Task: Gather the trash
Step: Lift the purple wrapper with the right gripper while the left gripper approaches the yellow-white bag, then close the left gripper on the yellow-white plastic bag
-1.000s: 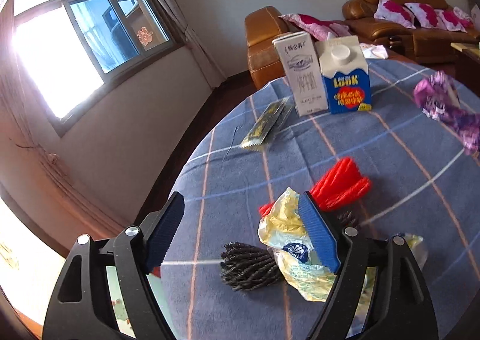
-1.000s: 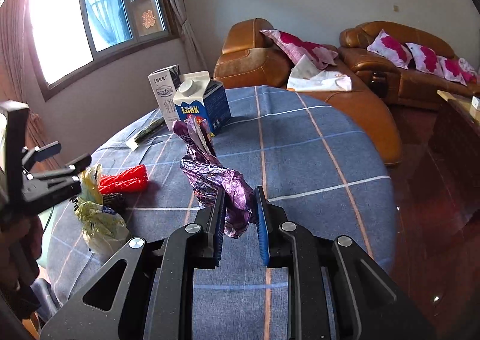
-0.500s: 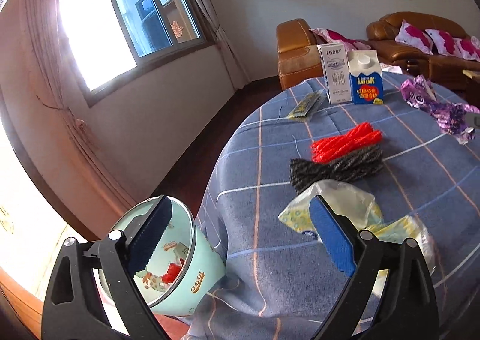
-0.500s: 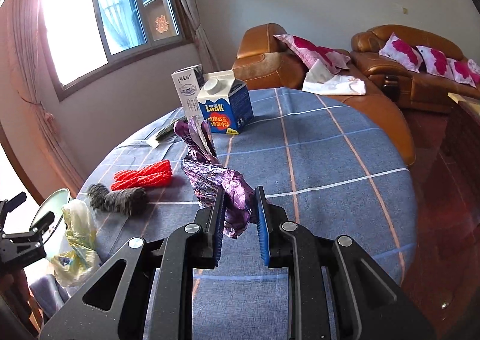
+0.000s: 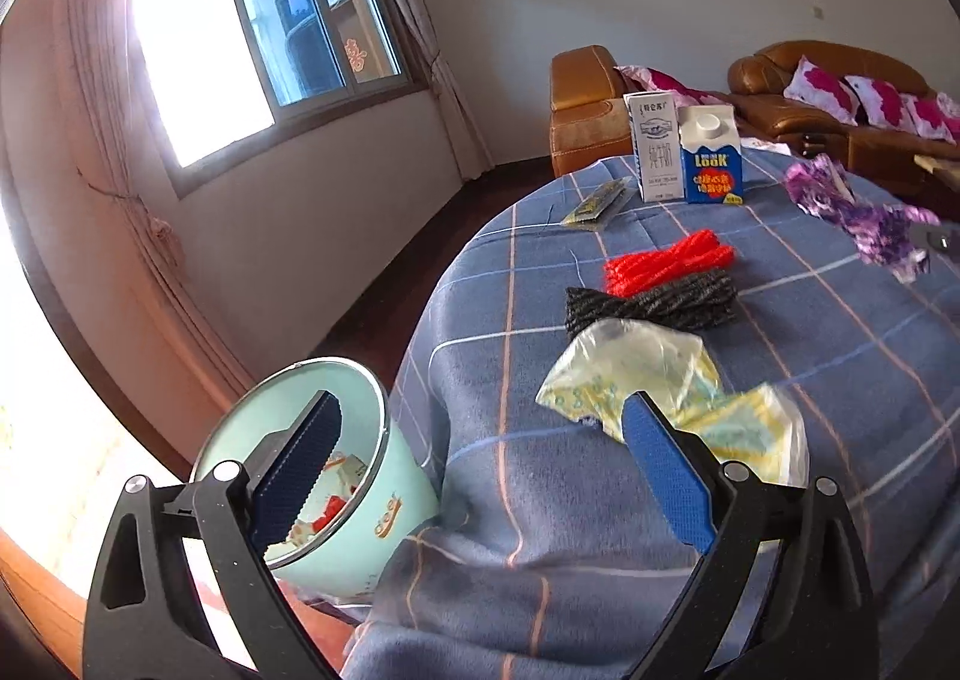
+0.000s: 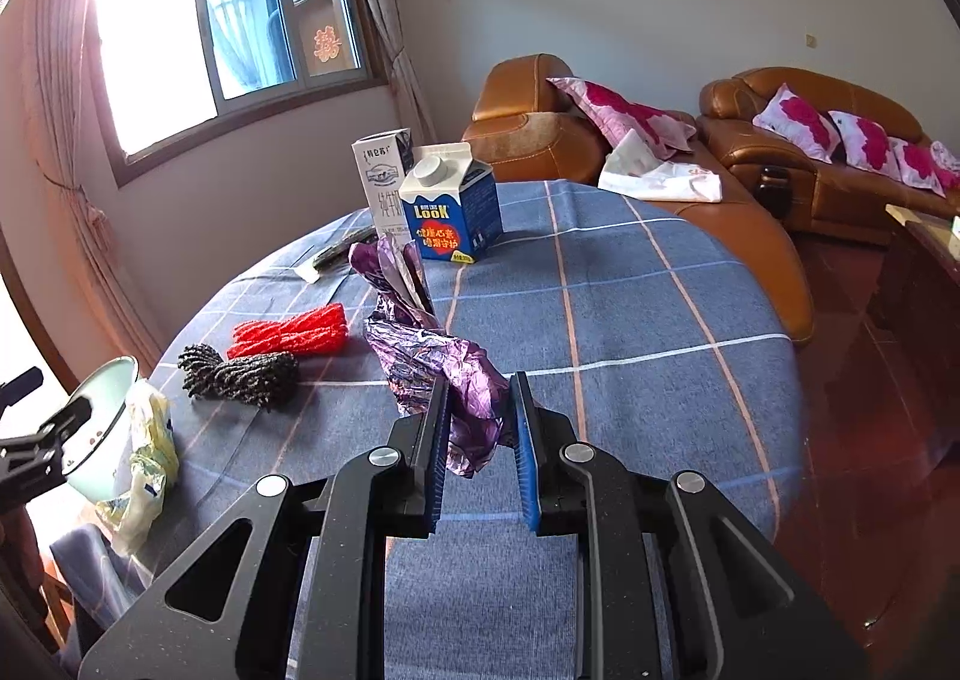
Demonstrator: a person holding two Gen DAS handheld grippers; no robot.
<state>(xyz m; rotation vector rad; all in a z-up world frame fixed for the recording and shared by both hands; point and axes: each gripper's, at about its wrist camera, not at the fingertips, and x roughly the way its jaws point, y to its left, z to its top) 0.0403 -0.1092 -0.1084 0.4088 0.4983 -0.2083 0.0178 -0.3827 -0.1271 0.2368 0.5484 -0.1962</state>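
My left gripper (image 5: 480, 404) stands wide open at the near edge of the round table (image 5: 810, 320), nothing between its fingers. A crumpled yellow and clear plastic wrapper (image 5: 654, 368) lies on the cloth just beyond its right finger (image 5: 666, 470), partly over the edge (image 6: 147, 458). A pale green bin (image 5: 384, 506) with trash inside sits on the floor below the left finger. My right gripper (image 6: 480, 386) is shut on a crumpled purple foil wrapper (image 6: 432, 350), held just above the cloth.
A red yarn bundle (image 5: 666, 260) and a dark grey one (image 5: 654, 305) lie mid-table. Two cartons (image 5: 711, 158) stand at the far side beside a flat packet (image 5: 597, 203). Brown sofas (image 6: 810, 152) stand behind; a window is at the left.
The left gripper drew back to the table's edge and opened wider; the yellow wrapper now lies at that edge and the bin has come into view. The right gripper still holds the purple wrapper.
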